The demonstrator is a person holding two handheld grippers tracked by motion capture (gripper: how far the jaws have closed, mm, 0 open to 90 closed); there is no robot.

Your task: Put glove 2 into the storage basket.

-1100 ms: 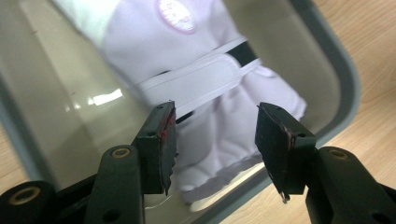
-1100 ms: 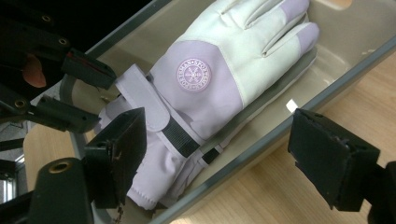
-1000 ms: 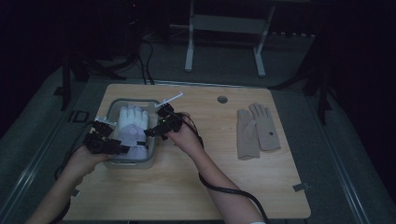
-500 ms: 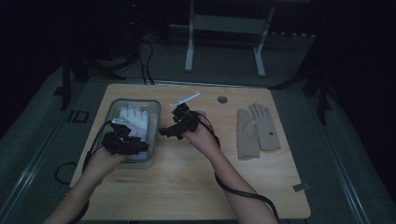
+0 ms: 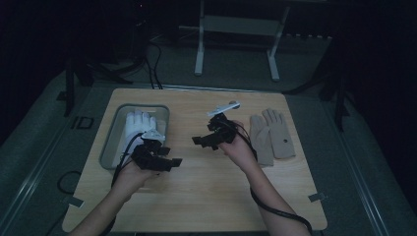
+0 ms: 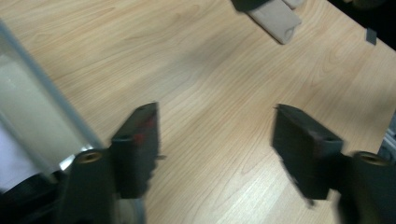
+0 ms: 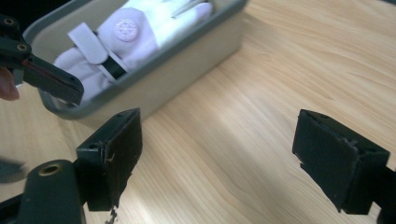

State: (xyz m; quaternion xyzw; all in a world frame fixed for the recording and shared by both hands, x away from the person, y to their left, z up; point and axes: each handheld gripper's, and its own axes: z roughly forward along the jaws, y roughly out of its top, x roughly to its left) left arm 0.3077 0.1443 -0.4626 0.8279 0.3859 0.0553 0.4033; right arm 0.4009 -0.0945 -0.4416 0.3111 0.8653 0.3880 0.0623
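White glove (image 5: 139, 124) lying inside grey tray (image 5: 111, 142) at the left part of the wooden surface (image 5: 206, 187), fingers pointing away from the person. In the right gripper view the same glove (image 7: 140, 32) resting in the tray (image 7: 187, 65), a strap and a round emblem on its back facing up.

Left gripper (image 5: 169, 161) held at the tray's near right corner, over bare wood, jaws just opened wider and now spread, nothing between them; in the left gripper view only wood grain between the two black jaws (image 6: 215, 154), tray wall (image 6: 51, 116) at the left edge.

Right gripper (image 5: 200, 142) hovering over the middle of the surface, well apart from the tray, jaws spread wide and empty (image 7: 217, 163), pointed toward the tray.

Beige pair of gloves (image 5: 270, 135) lying flat just beside the right hand (image 5: 241, 150), at the right part of the surface, untouched.
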